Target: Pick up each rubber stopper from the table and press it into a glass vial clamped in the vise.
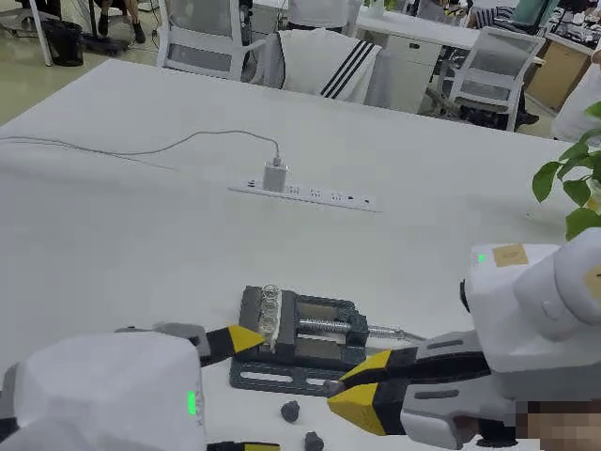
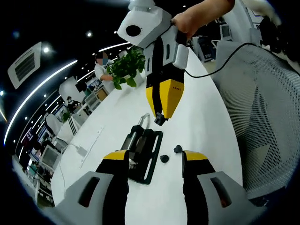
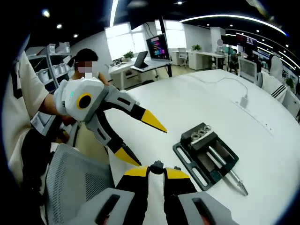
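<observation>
A dark vise [image 1: 310, 352] stands near the table's front edge, with several glass vials [image 1: 270, 306] clamped upright in a row at its left end. Two loose rubber stoppers [image 1: 290, 411] [image 1: 313, 441] lie just in front of it. My right gripper [image 1: 343, 388] hovers right of the stoppers, shut on a dark rubber stopper [image 3: 157, 165] at its tips. That gripper [image 2: 161, 115] hangs above the vise [image 2: 140, 150] in the left gripper view. My left gripper [image 1: 246, 393] is open at the lower left, its upper fingertip [image 1: 246, 338] beside the vials. Two stoppers [image 2: 164, 158] [image 2: 178, 149] lie between its jaws.
A white power strip [image 1: 305, 193] with a plugged charger [image 1: 274, 174] and a trailing cable lies behind the vise. A leafy plant [image 1: 573, 183] stands at the table's right edge. Chairs [image 1: 324, 61] line the far side. A grey mesh chair [image 2: 262, 117] is near the front edge.
</observation>
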The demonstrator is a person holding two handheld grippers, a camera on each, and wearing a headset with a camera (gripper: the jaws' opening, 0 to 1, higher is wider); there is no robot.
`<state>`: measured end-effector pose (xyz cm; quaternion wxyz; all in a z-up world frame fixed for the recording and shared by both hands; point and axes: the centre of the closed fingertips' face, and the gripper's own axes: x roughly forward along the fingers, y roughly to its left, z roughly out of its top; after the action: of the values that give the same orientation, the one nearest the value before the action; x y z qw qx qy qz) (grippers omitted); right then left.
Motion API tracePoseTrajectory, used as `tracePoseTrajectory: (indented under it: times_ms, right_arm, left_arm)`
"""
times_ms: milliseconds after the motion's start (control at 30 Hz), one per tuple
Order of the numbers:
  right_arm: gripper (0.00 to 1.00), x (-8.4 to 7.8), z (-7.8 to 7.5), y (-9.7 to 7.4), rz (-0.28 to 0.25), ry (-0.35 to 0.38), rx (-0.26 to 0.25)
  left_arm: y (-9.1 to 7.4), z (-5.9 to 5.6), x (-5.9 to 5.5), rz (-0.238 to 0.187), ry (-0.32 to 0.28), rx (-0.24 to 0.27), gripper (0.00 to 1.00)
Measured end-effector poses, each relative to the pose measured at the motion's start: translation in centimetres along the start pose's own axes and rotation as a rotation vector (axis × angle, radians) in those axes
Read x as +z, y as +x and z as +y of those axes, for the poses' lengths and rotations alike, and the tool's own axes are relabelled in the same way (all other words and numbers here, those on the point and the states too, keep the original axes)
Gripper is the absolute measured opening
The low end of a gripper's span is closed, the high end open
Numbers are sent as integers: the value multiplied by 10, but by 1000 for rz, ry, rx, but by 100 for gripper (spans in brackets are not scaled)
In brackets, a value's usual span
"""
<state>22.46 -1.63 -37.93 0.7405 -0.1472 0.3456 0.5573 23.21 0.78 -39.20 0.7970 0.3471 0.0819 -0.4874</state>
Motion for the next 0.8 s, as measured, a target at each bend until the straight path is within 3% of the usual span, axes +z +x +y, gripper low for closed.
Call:
tracePoseTrajectory:
  times_ms: [267,567,800]
  right_arm:
    - [7,-3,7,5,35,39,50]
    - [7,-6,14,12,45,72,90]
    - [7,-7,15,12,49,61,92]
  left_arm:
    - [9,-12,13,-12,158,-62,28]
    - [13,-19,23,-36,232,-99,17]
    - [14,-22,21,-27,261,-122,8]
